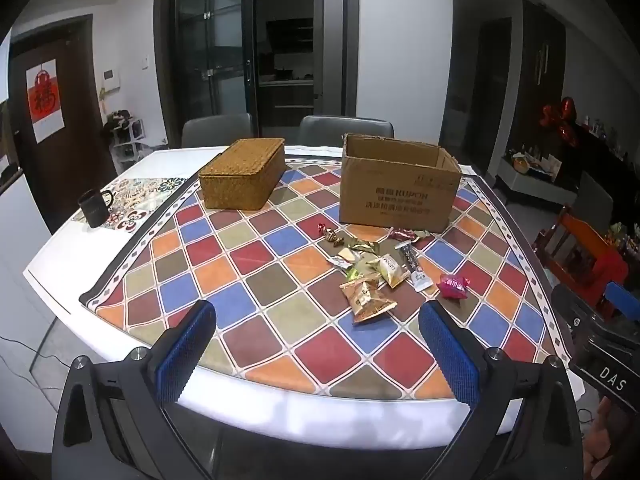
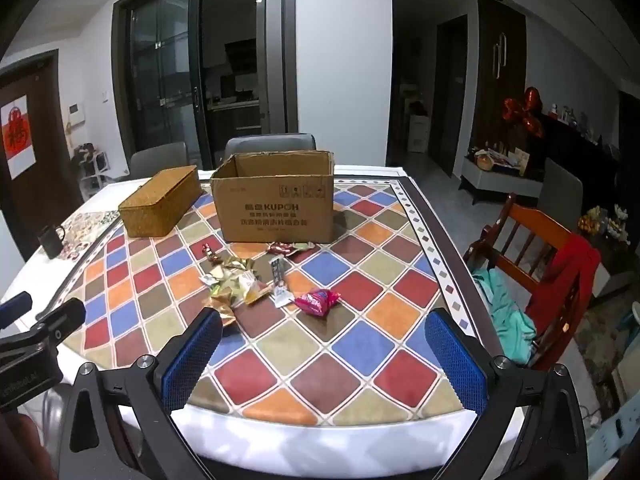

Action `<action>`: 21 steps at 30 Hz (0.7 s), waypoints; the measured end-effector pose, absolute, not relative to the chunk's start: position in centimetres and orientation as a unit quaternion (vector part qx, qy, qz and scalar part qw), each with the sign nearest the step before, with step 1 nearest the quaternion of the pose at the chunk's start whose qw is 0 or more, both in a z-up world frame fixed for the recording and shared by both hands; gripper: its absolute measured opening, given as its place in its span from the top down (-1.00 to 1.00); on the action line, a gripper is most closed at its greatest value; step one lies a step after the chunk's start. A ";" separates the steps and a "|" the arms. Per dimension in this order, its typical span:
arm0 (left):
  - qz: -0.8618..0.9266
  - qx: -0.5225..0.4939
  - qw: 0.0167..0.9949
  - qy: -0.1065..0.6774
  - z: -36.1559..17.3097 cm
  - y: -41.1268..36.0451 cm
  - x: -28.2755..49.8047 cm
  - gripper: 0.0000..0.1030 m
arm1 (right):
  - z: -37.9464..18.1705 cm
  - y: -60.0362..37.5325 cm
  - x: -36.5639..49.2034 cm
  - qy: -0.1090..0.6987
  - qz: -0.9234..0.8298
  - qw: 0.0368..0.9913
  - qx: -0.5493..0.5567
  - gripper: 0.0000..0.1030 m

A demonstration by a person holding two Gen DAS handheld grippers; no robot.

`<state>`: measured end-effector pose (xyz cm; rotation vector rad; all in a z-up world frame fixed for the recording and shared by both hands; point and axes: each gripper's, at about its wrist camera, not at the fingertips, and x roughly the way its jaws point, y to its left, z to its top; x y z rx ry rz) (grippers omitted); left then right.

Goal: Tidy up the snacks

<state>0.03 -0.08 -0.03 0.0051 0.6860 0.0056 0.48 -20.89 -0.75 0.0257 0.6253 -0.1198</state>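
Several wrapped snacks lie scattered mid-table in front of an open cardboard box (image 1: 400, 188) (image 2: 276, 204): a gold packet (image 1: 366, 298), a white stick sachet (image 1: 414, 266) (image 2: 279, 280), a pink candy (image 1: 453, 286) (image 2: 316, 301) and a dark red one (image 1: 402, 235) (image 2: 280, 247). A woven lidded basket (image 1: 242, 174) (image 2: 160, 202) stands left of the box. My left gripper (image 1: 316, 354) hangs open over the table's near edge, nothing between its blue pads. My right gripper (image 2: 324, 358) is likewise open, short of the pink candy.
A diamond-patterned cloth (image 1: 280, 280) (image 2: 360, 292) covers the white table. A black mug (image 1: 93, 209) (image 2: 50, 240) stands at far left. Two grey chairs (image 1: 346, 130) sit behind. A wooden chair (image 2: 540, 264) with clothes stands at the right.
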 end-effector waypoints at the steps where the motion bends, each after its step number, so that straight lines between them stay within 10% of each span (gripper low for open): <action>1: 0.001 0.004 0.941 0.337 -0.1 -0.2 0.1 -1.00 | -0.7 -20.9 0.5 0.307 -0.060 0.950 0.012 -0.99; 21: -0.003 0.000 0.942 0.336 0.2 -0.5 -0.3 -1.00 | -0.6 -21.5 0.0 0.302 -0.061 0.951 0.014 -0.99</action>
